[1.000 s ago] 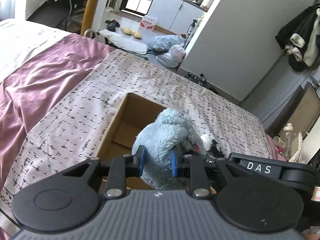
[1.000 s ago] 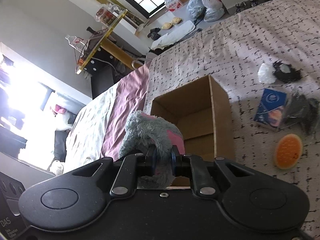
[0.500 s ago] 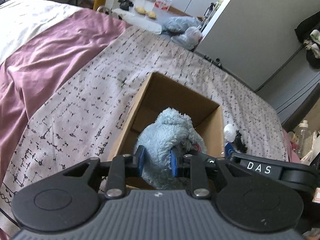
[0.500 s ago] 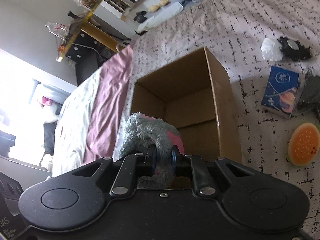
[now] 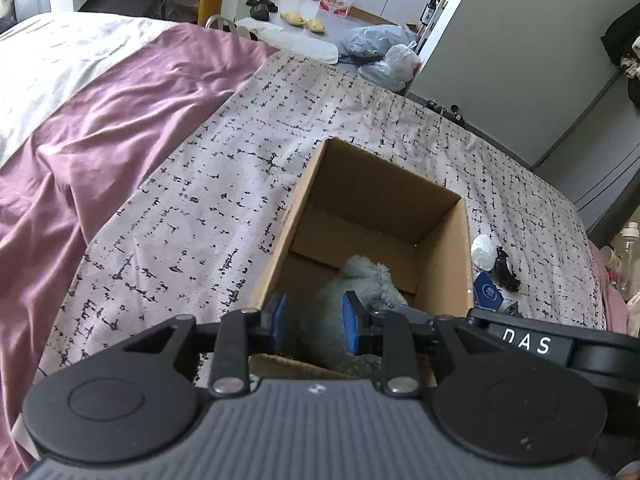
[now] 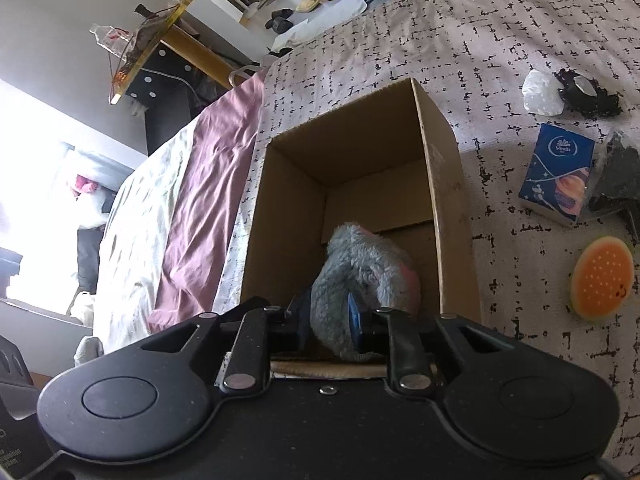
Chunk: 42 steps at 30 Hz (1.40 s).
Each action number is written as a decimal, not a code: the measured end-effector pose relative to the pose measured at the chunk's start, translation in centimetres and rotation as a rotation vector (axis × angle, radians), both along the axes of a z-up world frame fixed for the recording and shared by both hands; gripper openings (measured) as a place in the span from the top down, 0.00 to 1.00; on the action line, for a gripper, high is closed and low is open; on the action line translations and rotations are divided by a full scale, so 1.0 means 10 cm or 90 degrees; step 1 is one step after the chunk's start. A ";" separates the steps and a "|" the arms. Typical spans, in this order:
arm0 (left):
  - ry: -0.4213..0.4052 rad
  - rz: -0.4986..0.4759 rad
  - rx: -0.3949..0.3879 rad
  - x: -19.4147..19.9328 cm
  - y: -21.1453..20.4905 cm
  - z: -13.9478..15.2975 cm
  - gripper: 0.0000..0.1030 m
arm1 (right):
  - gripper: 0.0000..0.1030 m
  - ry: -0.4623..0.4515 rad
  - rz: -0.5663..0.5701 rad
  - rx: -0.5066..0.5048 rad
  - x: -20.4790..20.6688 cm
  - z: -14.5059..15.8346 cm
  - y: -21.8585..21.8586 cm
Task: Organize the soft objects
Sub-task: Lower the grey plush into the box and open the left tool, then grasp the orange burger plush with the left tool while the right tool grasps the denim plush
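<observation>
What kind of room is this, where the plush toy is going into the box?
Probably a bedroom in a small flat: the cardboard box sits on a bed with a purple sheet, and slippers lie on the floor.
</observation>
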<state>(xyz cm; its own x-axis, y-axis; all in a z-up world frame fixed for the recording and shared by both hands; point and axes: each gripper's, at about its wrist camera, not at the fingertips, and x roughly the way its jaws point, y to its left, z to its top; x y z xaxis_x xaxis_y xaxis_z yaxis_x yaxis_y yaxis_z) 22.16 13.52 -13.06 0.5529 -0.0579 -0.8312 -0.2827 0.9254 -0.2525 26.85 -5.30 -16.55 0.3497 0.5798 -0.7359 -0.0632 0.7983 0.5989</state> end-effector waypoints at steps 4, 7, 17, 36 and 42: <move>-0.005 -0.013 0.024 -0.06 -0.09 0.10 0.67 | 0.67 -0.017 0.002 0.004 -0.10 0.10 -0.08; -0.012 -0.013 0.039 -0.12 -0.14 0.18 0.59 | 0.60 -0.029 0.001 0.014 -0.15 0.17 -0.17; -0.035 -0.009 0.067 -0.36 -0.33 0.43 0.37 | 0.46 -0.087 0.019 -0.004 -0.34 0.35 -0.44; -0.136 -0.063 0.136 -0.67 -0.99 0.79 0.18 | 0.11 -0.208 0.021 -0.071 -0.58 0.58 -1.24; -0.127 -0.086 0.148 -0.72 -1.24 0.84 0.15 | 0.04 -0.228 0.021 -0.079 -0.62 0.60 -1.48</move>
<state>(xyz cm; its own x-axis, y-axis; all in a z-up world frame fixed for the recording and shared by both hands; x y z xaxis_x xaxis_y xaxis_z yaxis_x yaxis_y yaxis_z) 14.92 1.13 -4.68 0.7065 0.0365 -0.7067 -0.1203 0.9903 -0.0691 20.65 -20.15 -10.52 0.5802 0.5093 -0.6356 -0.2786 0.8574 0.4327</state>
